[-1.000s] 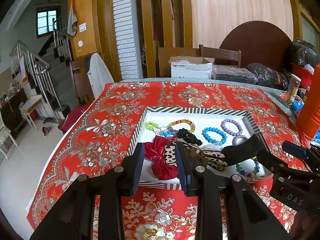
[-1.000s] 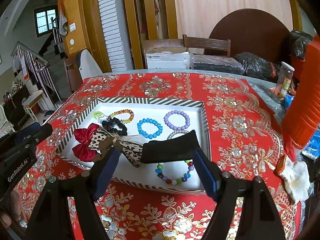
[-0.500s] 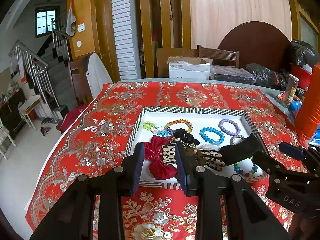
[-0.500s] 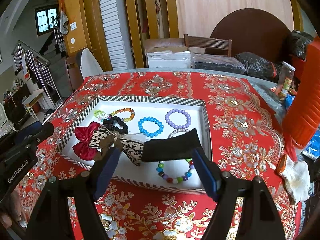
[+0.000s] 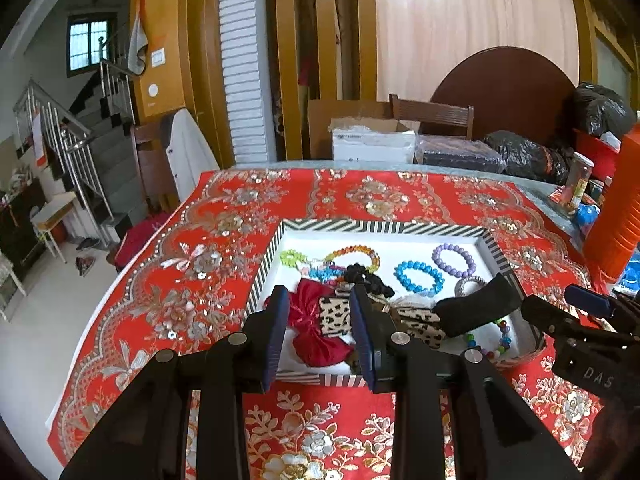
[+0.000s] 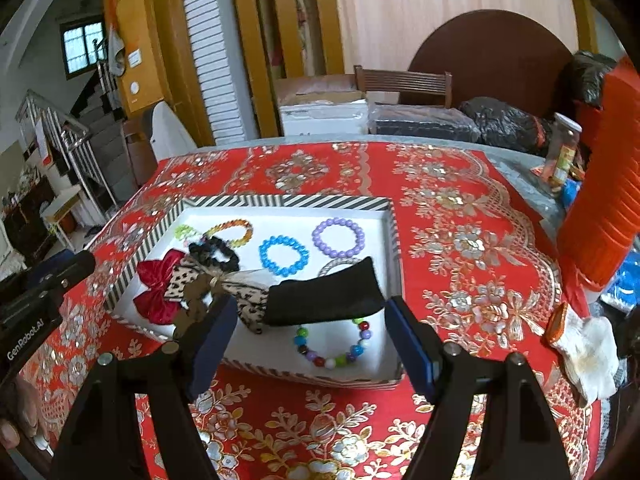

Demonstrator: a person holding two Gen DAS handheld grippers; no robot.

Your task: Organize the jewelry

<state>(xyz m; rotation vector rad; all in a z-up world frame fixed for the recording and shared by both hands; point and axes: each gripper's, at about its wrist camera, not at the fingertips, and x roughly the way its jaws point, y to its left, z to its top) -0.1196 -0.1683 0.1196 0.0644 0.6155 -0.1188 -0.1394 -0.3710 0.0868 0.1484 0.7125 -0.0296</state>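
Note:
A striped-rim white tray (image 5: 382, 227) (image 6: 288, 201) on the red tablecloth holds a red bow (image 5: 316, 334) (image 6: 156, 292), a leopard bow (image 6: 236, 292), a black pouch (image 6: 324, 294) (image 5: 476, 308), and blue (image 6: 284, 255), purple (image 6: 338, 237), amber (image 6: 230, 230) and multicolour (image 6: 334, 350) bead bracelets. My left gripper (image 5: 318, 338) is open and empty, hovering over the tray's near left edge by the red bow. My right gripper (image 6: 308, 344) is open wide and empty, above the tray's near edge in front of the pouch.
A tall orange object (image 6: 604, 184) stands at the table's right edge with a jar (image 6: 562, 152) behind it. A white cloth (image 6: 588, 354) lies at the right. Boxes (image 5: 372, 144) and black bags (image 5: 528, 158) sit beyond the table's far edge.
Both grippers have drawn back and risen slightly from the tray; both stay open, and the items in the tray have not moved.

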